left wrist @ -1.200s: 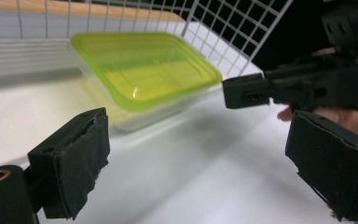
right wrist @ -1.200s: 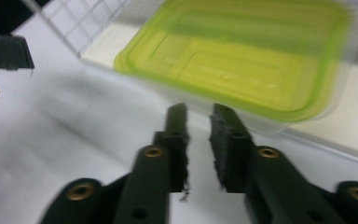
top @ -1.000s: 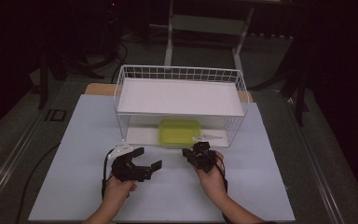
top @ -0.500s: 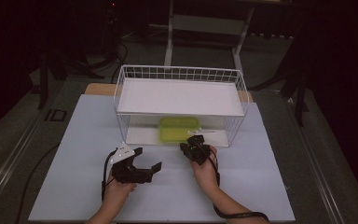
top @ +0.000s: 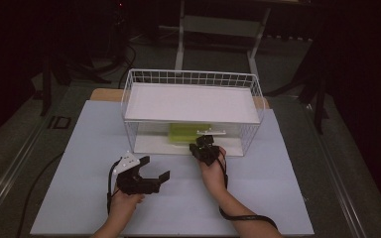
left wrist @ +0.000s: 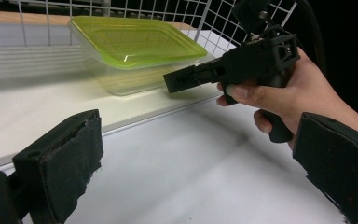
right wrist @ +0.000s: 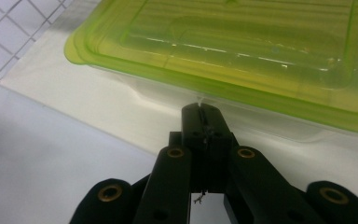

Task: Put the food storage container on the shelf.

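Green-lidded clear container (top: 188, 133) sits on the lower white shelf (top: 154, 145) of the wire basket rack (top: 192, 78), under the upper white shelf (top: 193, 102), near the front edge. The rack stands on the white surface (top: 79, 148).

Right hand-held gripper (top: 203, 147) is at the rack's open front, pointed at the container. In the right gripper view its jaws are clenched together with nothing between them, tip just short of the container's clear wall (right wrist: 177, 100), below the lid rim (right wrist: 214, 84). Whether the tip touches the wall: cannot tell. Closed jaws make a narrow nose, likely for fitting under the low shelf gap or nudging the box rather than pinching it yet.

The left gripper view shows the same right hand-held gripper (left wrist: 182, 79) from the side, level with the container (left wrist: 135, 51), held by the person's hand (left wrist: 284, 93).

Left hand-held gripper (top: 151, 179) rests low over the surface, well apart from the rack, jaws spread wide and released, holding nothing. Pads (left wrist: 70, 154) frame open space. Probably parked to stay clear while the right one works, ready to assist.

Judgement: reach phase, container not yet grasped.
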### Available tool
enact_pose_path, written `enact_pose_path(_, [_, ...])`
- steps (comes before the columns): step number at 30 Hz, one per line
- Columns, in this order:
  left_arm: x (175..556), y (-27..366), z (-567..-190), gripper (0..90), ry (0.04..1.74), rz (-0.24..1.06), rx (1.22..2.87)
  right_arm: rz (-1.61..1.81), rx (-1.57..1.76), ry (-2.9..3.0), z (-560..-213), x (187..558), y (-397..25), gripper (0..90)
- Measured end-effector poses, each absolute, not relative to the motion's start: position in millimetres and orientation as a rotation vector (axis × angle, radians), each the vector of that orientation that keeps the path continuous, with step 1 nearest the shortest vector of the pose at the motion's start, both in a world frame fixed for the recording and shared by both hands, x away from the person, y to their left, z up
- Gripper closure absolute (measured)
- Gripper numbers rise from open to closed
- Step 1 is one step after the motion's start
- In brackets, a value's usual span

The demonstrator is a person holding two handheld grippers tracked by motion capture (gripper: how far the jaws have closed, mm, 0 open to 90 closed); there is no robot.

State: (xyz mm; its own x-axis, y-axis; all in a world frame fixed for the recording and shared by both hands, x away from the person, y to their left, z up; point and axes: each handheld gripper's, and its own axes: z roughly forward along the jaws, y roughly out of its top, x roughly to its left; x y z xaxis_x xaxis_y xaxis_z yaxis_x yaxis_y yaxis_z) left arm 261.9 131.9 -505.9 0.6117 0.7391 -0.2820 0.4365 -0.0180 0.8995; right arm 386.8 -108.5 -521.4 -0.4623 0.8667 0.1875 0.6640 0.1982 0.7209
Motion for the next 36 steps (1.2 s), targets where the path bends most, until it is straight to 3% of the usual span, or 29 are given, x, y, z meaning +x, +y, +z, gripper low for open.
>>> enact_pose_path(24, [259.6, 127.8, -506.2, 2.6, 0.976, 0.329, 1.667, 1.107, 1.478, 2.193, -517.3, 399.6, -104.1, 88.7])
enact_pose_path(30, [259.9, 127.7, -505.7, 2.6, 0.97, 0.328, 1.67, 1.156, 1.432, 2.226, -510.6, 376.3, -100.9, 81.8])
enact_pose_path(36, [260.4, 126.6, -505.5, 2.6, 0.895, 0.285, 1.674, 1.139, 1.33, 2.249, -505.4, 352.3, -105.9, 66.0])
